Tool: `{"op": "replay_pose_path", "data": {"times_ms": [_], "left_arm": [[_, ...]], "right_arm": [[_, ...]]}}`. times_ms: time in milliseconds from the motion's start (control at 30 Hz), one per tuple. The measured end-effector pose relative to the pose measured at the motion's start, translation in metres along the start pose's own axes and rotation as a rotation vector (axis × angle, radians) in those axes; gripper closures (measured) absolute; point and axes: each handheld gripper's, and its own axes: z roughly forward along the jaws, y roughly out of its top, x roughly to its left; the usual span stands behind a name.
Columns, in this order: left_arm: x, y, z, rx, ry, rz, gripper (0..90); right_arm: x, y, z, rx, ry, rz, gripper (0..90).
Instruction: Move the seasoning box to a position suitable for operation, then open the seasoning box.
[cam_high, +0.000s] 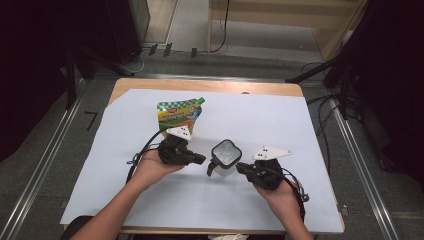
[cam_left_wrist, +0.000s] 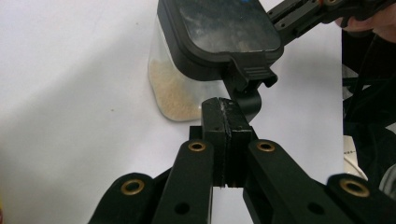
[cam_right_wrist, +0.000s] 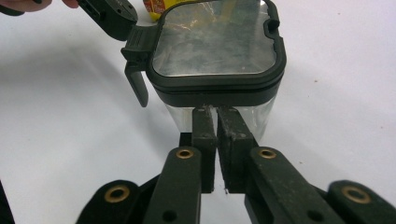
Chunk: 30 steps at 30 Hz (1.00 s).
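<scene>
Two black grippers, jaws closed on nothing, flank a clear plastic container (cam_high: 226, 156) with a dark latched lid on a white sheet (cam_high: 280, 125). The left gripper (cam_high: 200, 159) points at its latch; the right gripper (cam_high: 241, 166) sits just beside its wall. Beyond the container lies a green-checked pouch (cam_high: 179, 116), its print unreadable; past it, wooden tabletop and grey floor.

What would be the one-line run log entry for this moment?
left tongs: shut, tips at container latch | right tongs: shut, tips at container wall under lid | container: upright, lid on | pouch: behind, untouched
</scene>
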Motion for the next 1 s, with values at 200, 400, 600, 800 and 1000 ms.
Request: {"op": "replay_pose_path", "data": {"times_ms": [200, 400, 600, 800, 1000], "left_arm": [[0.000, -0.001, 0.009, 0.007, 0.016, -0.005, 90.0], [-0.002, -0.001, 0.021, 0.017, 0.002, -0.010, 90.0], [-0.005, -0.001, 0.024, 0.005, 0.009, 0.001, 90.0], [-0.008, 0.000, 0.026, 0.002, 0.005, 0.007, 90.0], [-0.014, 0.001, 0.029, 0.004, -0.006, 0.015, 90.0]], "right_arm": [[0.001, 0.000, 0.002, 0.013, -0.001, 0.001, 90.0], [-0.004, 0.000, 0.002, -0.005, -0.012, 0.014, 90.0], [-0.010, 0.001, 0.002, -0.015, 0.012, 0.061, 90.0], [-0.011, 0.001, 0.002, -0.020, -0.005, 0.054, 90.0], [-0.013, 0.002, 0.005, -0.024, -0.024, 0.053, 90.0]]}}
